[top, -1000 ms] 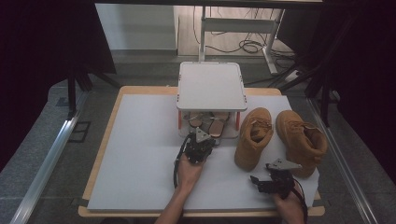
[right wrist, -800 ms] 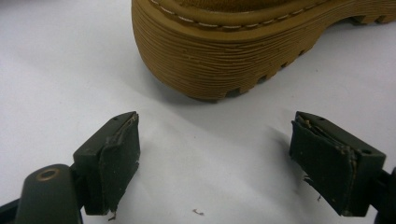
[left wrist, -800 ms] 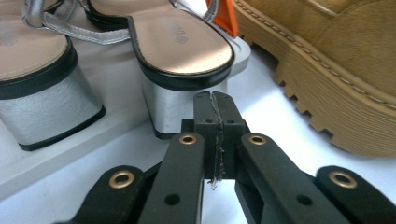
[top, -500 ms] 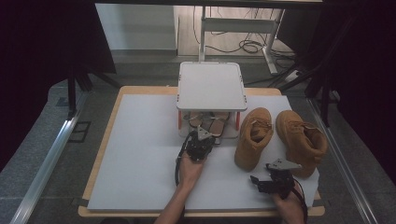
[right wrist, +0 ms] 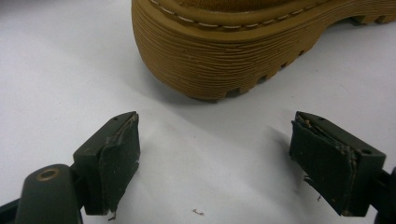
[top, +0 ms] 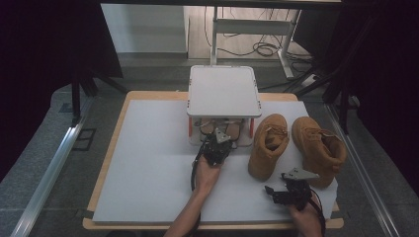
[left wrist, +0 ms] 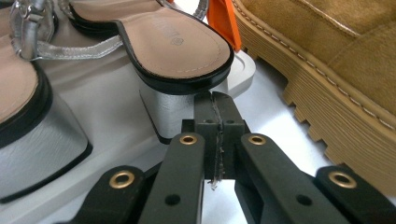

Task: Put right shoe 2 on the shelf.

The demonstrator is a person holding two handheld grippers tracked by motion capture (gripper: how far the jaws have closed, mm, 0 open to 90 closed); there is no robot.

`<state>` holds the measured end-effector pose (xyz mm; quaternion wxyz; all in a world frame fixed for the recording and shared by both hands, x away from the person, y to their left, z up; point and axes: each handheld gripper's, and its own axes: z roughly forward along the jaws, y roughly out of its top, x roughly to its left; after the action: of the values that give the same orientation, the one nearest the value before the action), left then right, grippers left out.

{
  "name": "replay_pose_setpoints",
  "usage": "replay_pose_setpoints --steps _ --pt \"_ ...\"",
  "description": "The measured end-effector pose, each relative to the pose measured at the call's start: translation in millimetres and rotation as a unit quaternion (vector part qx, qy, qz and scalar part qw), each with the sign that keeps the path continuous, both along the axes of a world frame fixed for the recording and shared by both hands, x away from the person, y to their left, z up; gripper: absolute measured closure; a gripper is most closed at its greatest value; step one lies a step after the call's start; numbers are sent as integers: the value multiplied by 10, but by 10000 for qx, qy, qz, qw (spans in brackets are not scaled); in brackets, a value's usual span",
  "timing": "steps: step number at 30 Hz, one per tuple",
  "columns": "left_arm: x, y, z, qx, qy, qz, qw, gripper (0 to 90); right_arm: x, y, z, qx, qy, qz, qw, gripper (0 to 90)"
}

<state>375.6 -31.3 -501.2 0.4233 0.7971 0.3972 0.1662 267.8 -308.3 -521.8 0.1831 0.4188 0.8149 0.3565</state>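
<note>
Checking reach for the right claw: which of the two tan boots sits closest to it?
The right-hand boot, nearest the table's right edge. Its sole lies just ahead of the open right claw; the other boot stands further left, beside the small rack.

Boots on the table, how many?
2. One tan boot stands just right of the small white rack; the other tan boot lies farther right, near the table's right edge. More could sit hidden under the rack's top shelf.
</note>
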Motion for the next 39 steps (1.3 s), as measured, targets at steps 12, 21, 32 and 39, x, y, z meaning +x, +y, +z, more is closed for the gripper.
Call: replay_pose_setpoints --steps 12,21,32,39 --pt "130 -57 -4 38 -34 114 9999 898 0 -1 0 2 0 1 10000 160" --pt "217 -65 -8 15 -20 171 9999 898 0 -1 0 3 1 2 10000 160" --pt "247 -96 -24 -59 -11 253 9997 897 0 -1 0 2 2 3 10000 160" --pt "230 -57 -2 -86 -16 282 9996 895 0 -1 0 2 0 2 10000 160"
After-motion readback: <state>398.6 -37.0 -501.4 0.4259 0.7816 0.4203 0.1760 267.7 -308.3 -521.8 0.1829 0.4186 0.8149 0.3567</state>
